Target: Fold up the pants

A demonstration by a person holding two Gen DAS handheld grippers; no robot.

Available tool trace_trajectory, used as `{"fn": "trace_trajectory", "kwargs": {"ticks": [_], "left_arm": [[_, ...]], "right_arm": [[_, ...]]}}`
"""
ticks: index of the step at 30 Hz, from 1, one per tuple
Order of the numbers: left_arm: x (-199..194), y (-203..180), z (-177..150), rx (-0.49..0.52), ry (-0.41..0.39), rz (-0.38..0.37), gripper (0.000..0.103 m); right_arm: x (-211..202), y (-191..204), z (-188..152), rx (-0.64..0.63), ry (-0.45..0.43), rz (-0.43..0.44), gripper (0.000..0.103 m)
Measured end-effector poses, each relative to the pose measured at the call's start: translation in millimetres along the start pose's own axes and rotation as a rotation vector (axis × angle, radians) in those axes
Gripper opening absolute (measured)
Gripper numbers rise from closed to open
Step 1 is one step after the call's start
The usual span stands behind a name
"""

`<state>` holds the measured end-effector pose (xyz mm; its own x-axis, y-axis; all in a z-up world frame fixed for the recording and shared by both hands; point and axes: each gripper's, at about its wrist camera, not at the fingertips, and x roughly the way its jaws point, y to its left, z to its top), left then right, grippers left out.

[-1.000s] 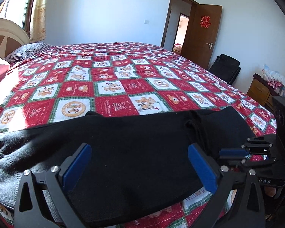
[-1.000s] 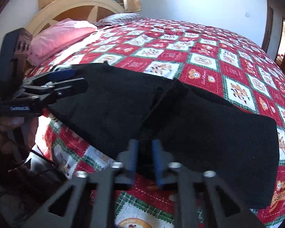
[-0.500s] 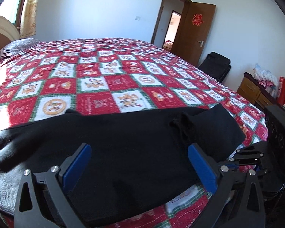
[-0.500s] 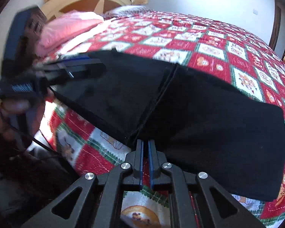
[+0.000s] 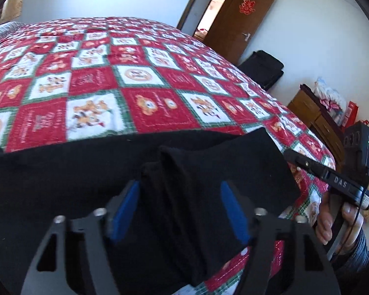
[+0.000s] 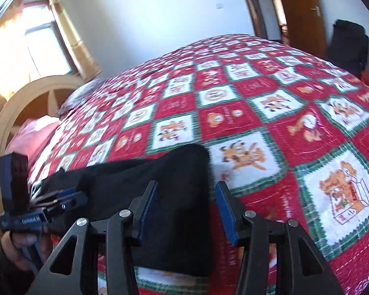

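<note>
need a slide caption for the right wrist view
Right gripper, jaws just opened, over the end of the black pants on the quilt; left gripper beside.

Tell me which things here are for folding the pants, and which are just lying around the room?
For the job:
- black pants
- left gripper, jaws just closing around a bunched fold
- right gripper, jaws just opened, off the cloth
- patchwork bedspread they lie on

Just lying about:
- pink pillow
- black bag
- wooden cabinet
- open door
</note>
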<state>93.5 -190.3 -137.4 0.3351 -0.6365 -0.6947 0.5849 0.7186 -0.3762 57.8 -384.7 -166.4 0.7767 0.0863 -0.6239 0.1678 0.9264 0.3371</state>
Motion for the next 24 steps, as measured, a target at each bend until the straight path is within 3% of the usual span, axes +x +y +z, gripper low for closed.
{"fn": "trace_trajectory", "kwargs": {"ticks": [2,3,4,9,13,16,18,20,23,24], "left_arm": [[3,-5,0,0.023,-0.004,0.014,0.049],[3,-5,0,0.027,-0.005,0.015,0.025],[2,-3,2,0.020,-0.004,0.008,0.010],[-22,9,12,-0.023,-0.075,-0.023,0.010],[-34,24,12,-0.051,-0.089,0.013,0.010],[-24,32,8,-0.072,-0.051,0.026,0.010],[-18,37,6,-0.089,-0.037,0.039,0.012],[-13,41,3,-0.089,-0.026,0.061,0.020],[-17,41,-3,-0.072,-0.033,0.051,0.034],[-21,40,-4,-0.064,-0.039,0.056,0.047]], "right_arm": [[-1,-4,1,0.017,-0.015,0.000,0.050],[-2,-5,1,0.020,-0.025,0.004,0.050],[-3,-5,2,0.021,-0.037,0.005,0.050],[-14,-6,4,0.022,-0.104,0.017,0.053],[-23,9,3,-0.031,-0.136,0.065,0.054],[-19,30,-4,-0.116,-0.100,0.116,0.055],[-4,44,-11,-0.175,-0.007,0.149,0.059],[28,50,-26,-0.215,0.159,0.088,0.061],[30,52,-31,-0.258,0.145,0.066,0.061],[28,53,-30,-0.259,0.138,0.065,0.061]]}}
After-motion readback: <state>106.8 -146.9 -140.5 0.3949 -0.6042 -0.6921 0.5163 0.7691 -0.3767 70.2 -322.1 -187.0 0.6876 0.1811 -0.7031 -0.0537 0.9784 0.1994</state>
